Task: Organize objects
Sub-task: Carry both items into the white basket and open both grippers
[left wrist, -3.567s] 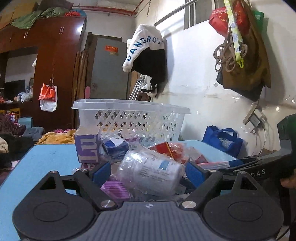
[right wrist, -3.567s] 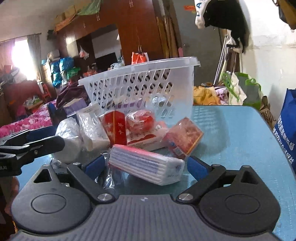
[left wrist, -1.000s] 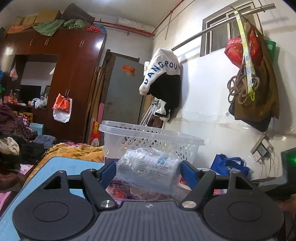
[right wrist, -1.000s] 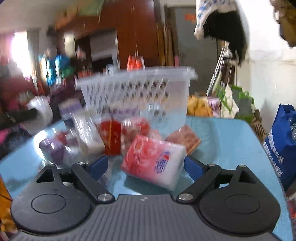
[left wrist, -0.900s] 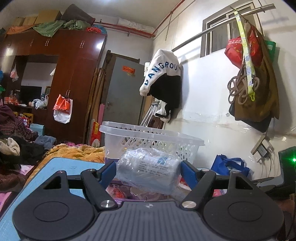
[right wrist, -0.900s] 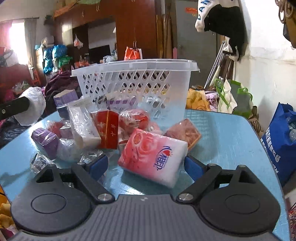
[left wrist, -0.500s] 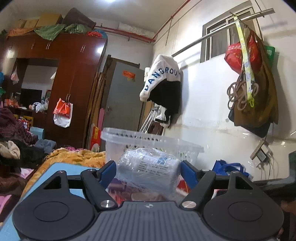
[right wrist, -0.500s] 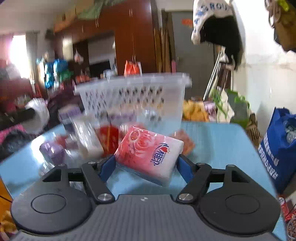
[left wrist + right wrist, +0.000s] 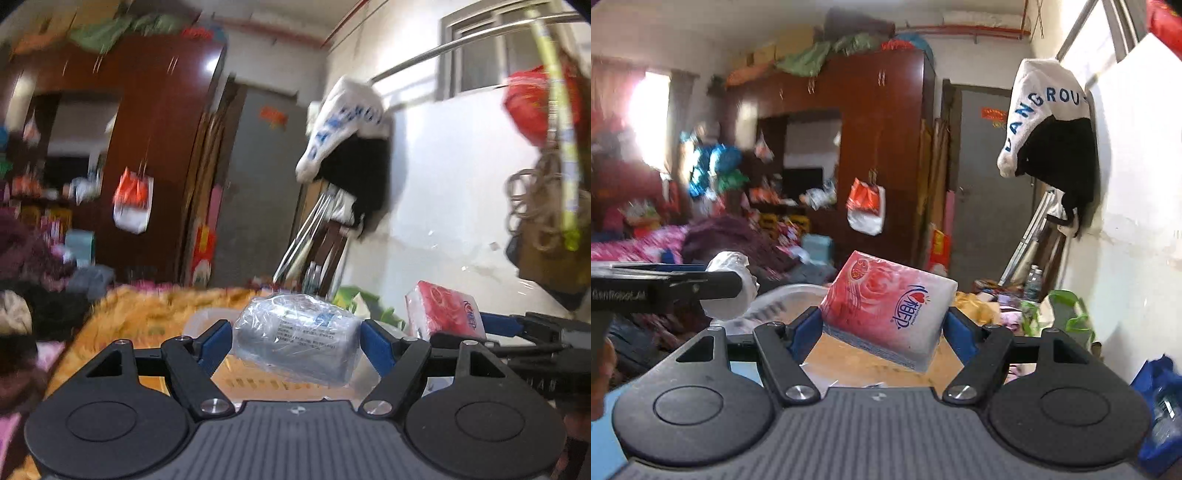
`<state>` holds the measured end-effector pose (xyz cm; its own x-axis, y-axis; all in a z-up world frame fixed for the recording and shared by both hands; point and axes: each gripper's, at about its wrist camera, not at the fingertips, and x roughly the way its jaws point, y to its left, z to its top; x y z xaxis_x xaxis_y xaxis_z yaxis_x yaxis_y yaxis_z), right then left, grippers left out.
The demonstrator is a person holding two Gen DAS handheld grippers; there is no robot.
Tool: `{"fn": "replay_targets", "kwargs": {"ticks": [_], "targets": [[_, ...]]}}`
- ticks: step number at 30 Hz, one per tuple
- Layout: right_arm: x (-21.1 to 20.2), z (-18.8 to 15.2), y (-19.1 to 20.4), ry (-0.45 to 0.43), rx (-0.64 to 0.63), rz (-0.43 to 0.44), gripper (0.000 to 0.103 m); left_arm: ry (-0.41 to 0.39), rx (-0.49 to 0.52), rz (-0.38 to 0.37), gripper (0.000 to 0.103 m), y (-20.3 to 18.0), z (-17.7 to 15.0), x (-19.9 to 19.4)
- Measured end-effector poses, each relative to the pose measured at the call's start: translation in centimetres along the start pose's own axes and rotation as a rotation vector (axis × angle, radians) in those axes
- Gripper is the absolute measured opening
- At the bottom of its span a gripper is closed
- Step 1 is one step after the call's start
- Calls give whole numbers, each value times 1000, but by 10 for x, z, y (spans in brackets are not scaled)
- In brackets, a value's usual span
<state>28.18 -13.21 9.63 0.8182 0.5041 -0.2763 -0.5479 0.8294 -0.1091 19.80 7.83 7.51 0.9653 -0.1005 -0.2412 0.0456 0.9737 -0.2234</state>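
My left gripper [image 9: 295, 336] is shut on a roll wrapped in clear plastic [image 9: 297, 343] and holds it in the air over the white lattice basket [image 9: 201, 320]. My right gripper [image 9: 884, 325] holds a pink tissue pack [image 9: 886, 308], tilted, between its blue pads. Its jaws are opening slightly while the pads still press on the pack. In the right wrist view the basket's rim [image 9: 785, 297] lies just below and ahead, with the wrapped roll [image 9: 729, 291] at the left. In the left wrist view the tissue pack [image 9: 443, 314] shows at the right. The basket's inside is hidden.
A corner of the blue table [image 9: 742, 369] shows under the right gripper. Beyond the basket lie an orange blanket [image 9: 147, 310] and a green bag [image 9: 1067, 314]. A blue bag [image 9: 1160, 391] stands at the right by the white wall. A jacket [image 9: 1052, 147] hangs on that wall.
The right gripper closed on the pink tissue pack and lifted it off the table. Both grippers rose and went forward with their packs; the basket now sits low in both views.
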Motion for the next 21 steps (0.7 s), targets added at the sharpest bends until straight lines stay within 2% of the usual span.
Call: {"fn": "replay_targets", "kwargs": {"ticks": [1,2,3,5,9,12,15,17,19,21], "targets": [[6,0,-1,15,-4,9,78,21,-12,4,81,2,0,11],[9,-3,-3,18,0,5,83,42,-16,9,86,4,-2,19],[6,-6,-3,11,10,-13,93,57,-13,12,89,5,-4,23],[-9,-16,-8,-40,42,-14,103,50,11,27,99,6,-11,20],[-47,-46,-27,-80,167,53,103,-6,21,62,103,9,-29,-16],[-64,-82,-36,-20,243,82,103,-61,4,77,103,16,-47,-50],[-62,-111,-42,86,287,50,103,-5,-26,87,103,31,-71,-65],[-56,-121,-45,142,302,58,103,-11,-40,86,103,39,-80,-67],[-49,-125,-47,173,315,51,103,8,-52,98,100,46,-83,-61],[-40,-125,-48,201,312,30,98,35,-69,95,97,51,-83,-52]]}}
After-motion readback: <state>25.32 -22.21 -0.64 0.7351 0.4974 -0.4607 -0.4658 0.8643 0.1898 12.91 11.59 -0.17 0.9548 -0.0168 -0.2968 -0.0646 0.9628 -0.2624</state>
